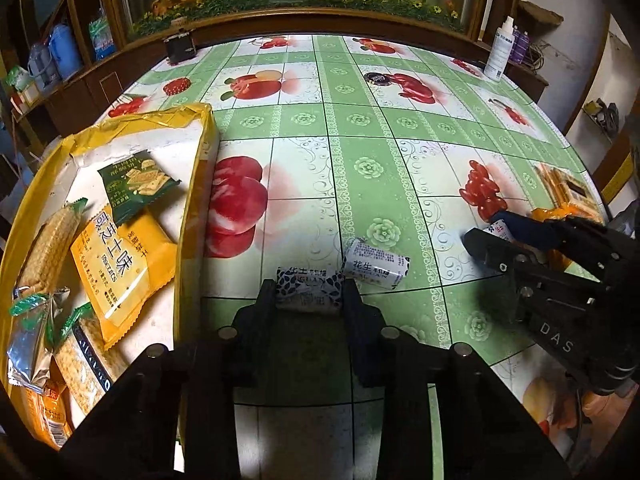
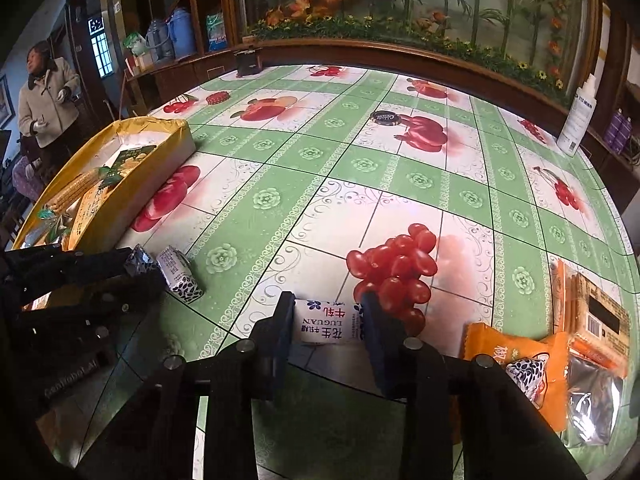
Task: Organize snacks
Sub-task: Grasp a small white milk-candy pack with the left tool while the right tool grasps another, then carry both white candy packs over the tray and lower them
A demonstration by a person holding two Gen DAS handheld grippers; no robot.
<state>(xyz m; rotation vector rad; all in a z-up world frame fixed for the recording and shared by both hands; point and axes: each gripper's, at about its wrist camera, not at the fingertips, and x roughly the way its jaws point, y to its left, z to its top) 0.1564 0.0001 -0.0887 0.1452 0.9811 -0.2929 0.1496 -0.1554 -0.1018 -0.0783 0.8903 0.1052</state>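
Note:
My left gripper (image 1: 309,292) is shut on a small white-and-blue peanut candy (image 1: 308,290), low over the table; it also shows at the left in the right wrist view (image 2: 138,264). A second such candy (image 1: 376,266) lies just right of it on the tablecloth, also in the right wrist view (image 2: 180,274). My right gripper (image 2: 326,320) is shut on a third white candy (image 2: 326,322); it shows in the left wrist view (image 1: 486,236). A yellow box (image 1: 196,200) at the left holds several biscuit packets (image 1: 120,264).
Orange and silver snack packets (image 2: 532,364) and a boxed biscuit pack (image 2: 596,316) lie at the table's right edge. A dark round lid (image 2: 385,118) and a white spray bottle (image 2: 578,120) sit farther back. A wooden-framed fish tank borders the far side. A person (image 2: 46,100) stands at the left.

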